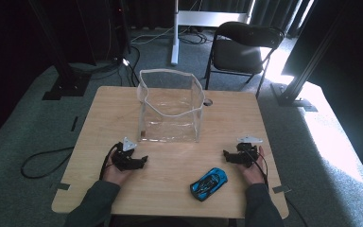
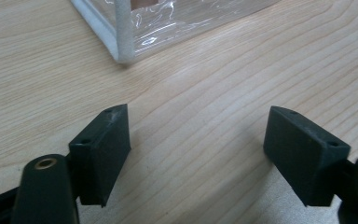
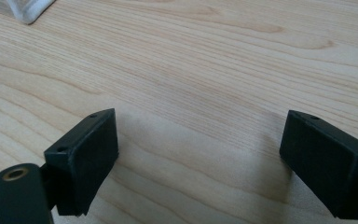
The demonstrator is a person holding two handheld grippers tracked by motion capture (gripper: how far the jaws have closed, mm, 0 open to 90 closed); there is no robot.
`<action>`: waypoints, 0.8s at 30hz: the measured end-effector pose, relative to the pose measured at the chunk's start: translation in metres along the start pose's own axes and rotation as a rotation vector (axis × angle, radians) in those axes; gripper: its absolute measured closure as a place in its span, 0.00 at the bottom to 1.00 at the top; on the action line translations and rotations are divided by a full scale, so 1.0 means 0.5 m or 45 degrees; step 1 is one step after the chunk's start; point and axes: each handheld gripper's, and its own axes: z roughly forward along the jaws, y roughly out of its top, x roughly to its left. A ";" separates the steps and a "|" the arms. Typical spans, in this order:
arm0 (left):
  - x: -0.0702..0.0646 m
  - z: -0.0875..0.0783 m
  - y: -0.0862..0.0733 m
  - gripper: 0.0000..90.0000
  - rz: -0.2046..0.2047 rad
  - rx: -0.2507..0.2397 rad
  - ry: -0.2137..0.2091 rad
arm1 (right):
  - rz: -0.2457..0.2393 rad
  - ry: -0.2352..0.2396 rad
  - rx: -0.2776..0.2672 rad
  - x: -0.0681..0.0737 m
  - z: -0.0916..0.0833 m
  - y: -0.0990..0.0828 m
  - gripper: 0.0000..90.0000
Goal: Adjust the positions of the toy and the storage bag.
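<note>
- Blue toy car nearest the camera, on the table, at 8 o'clock from the right gripper.
- Left gripper and right gripper: jaws apart, nothing held.
- Clear bag at 12 o'clock, looks empty.
- Nothing started; car probably goes into the bag.

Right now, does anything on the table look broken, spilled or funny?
Nothing is broken or spilled. The clear bag stands upright with its wavy rim open, the blue toy car sits on its wheels, and the left gripper and right gripper rest open and hold nothing.
</note>
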 end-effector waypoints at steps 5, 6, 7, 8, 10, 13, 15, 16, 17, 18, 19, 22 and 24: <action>-0.001 -0.004 -0.003 0.33 0.015 -0.015 -0.016 | -0.023 0.023 0.000 0.002 -0.001 -0.001 0.12; -0.002 -0.004 -0.004 0.36 0.027 -0.019 -0.031 | -0.024 0.024 0.000 0.003 -0.001 -0.001 0.12; -0.002 -0.004 -0.004 0.36 0.028 -0.018 -0.031 | -0.021 0.023 0.001 0.004 -0.002 -0.002 0.12; -0.002 -0.005 -0.004 0.36 0.031 -0.016 -0.032 | -0.019 0.021 0.001 0.005 -0.002 -0.002 0.12; -0.002 -0.006 -0.004 0.37 0.035 -0.013 -0.034 | -0.020 0.021 0.000 0.006 -0.002 -0.002 0.12; -0.002 -0.008 -0.005 0.37 0.037 -0.004 -0.038 | -0.025 0.025 0.006 0.008 -0.001 0.000 0.12; -0.002 -0.009 -0.004 0.37 0.042 0.007 -0.046 | -0.025 0.025 0.011 0.009 -0.001 0.001 0.13; -0.002 -0.009 -0.004 0.37 0.042 0.007 -0.046 | -0.025 0.025 0.011 0.009 -0.001 0.001 0.13; -0.002 -0.011 -0.002 0.37 0.047 0.020 -0.051 | -0.036 0.036 0.004 0.009 -0.001 0.001 0.15; -0.004 -0.011 0.000 0.37 0.053 0.033 -0.055 | -0.045 0.047 -0.006 0.008 -0.001 0.000 0.17; -0.006 -0.012 0.000 0.37 0.053 0.038 -0.058 | -0.045 0.046 -0.001 0.008 -0.002 0.001 0.18; -0.007 -0.011 -0.001 0.36 0.057 0.027 -0.060 | -0.031 0.035 -0.005 0.008 -0.003 0.002 0.22; -0.007 -0.011 0.001 0.36 0.059 0.034 -0.060 | -0.026 0.030 0.017 0.010 -0.004 0.006 0.26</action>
